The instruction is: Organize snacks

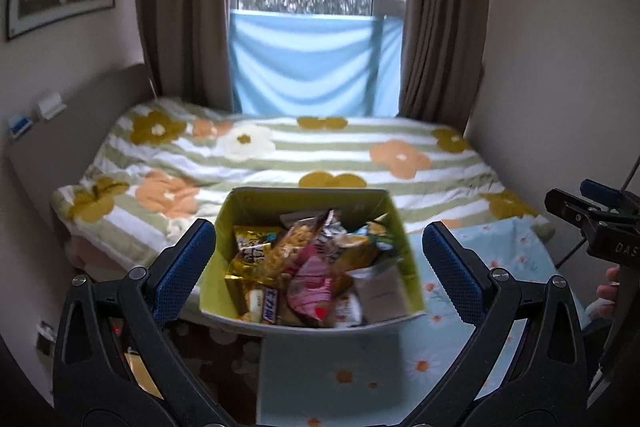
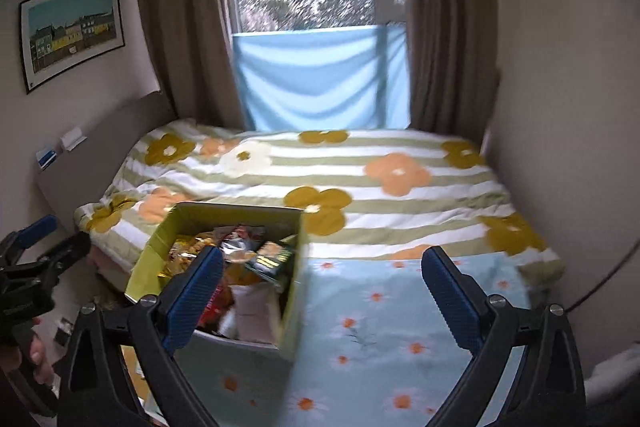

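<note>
Box [image 1: 304, 211] of snacks [image 1: 308, 267] was framed between the spread, empty fingers of the left gripper [image 1: 316, 267]; right gripper [image 2: 320, 287] likewise released. Light, crinkly packets were judged best pinched at edges.

Box [image 1: 256, 205] yellow-green; duvet [image 1: 280, 155] green/white stripes w/ orange+mustard flowers; sheet [image 2: 400, 307] lt blue, daisies.

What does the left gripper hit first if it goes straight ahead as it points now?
Most likely the box full of snack packets. In the left wrist view it sits centred between the open jaws of the left gripper, with nothing visible in front of it. Depth is unclear, so near rim or packets first: cannot tell.
</note>
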